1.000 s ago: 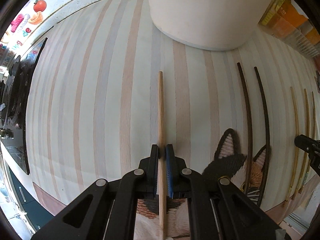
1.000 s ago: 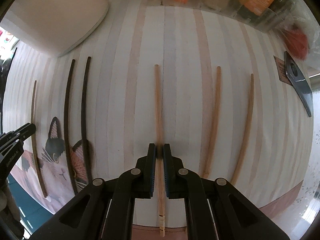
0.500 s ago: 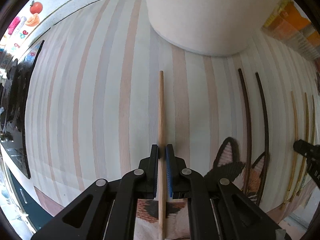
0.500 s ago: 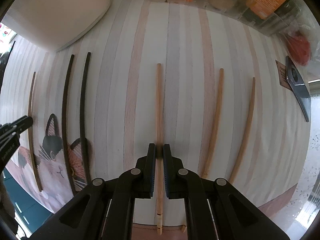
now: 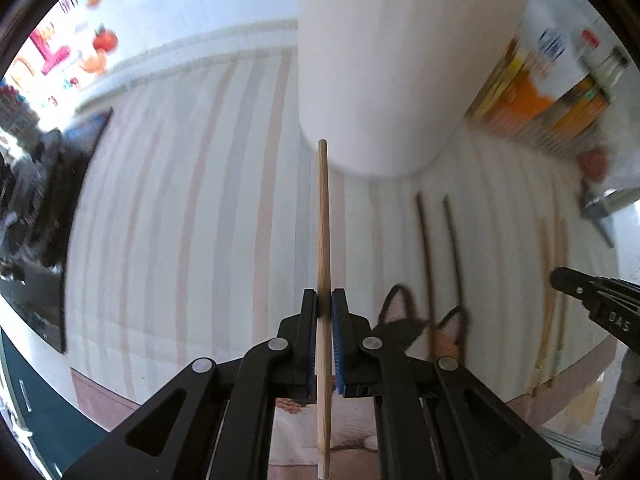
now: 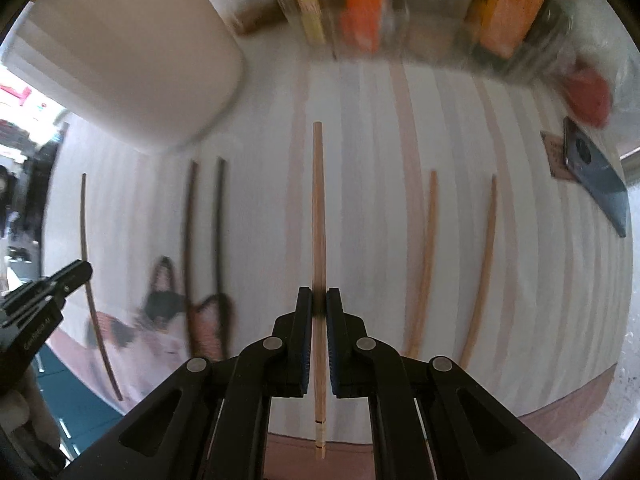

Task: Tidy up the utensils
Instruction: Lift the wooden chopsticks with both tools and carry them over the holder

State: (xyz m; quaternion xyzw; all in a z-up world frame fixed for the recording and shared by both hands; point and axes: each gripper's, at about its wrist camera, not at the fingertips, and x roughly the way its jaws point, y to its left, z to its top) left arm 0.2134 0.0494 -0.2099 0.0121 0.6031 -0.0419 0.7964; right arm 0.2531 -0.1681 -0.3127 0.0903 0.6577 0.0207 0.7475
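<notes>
The left gripper [image 5: 324, 304] has its fingers closed on a light wooden chopstick [image 5: 323, 240], which points straight ahead toward a white container [image 5: 400, 64]. The chopstick's far tip lies against the container's lower edge in the left wrist view; whether they touch cannot be told.

The right gripper [image 6: 319, 304] likewise has its fingers clamped on a second light chopstick [image 6: 317, 216], well to the right of the container [image 6: 132, 64] and pointing past it.

A striped mat [image 6: 372, 208] covers the worktop. On it, just right of the container's base, lie two dark chopsticks [image 6: 204, 232] side by side, crossing a cat picture [image 6: 192, 320] printed on the mat. Left of those lies one thin brown chopstick [image 6: 90, 280]. Far right of the container, two more light chopsticks [image 6: 456, 264] rest on the mat, apart from each other. Orange packets [image 6: 360, 4] stand behind the mat, to the container's right.
</notes>
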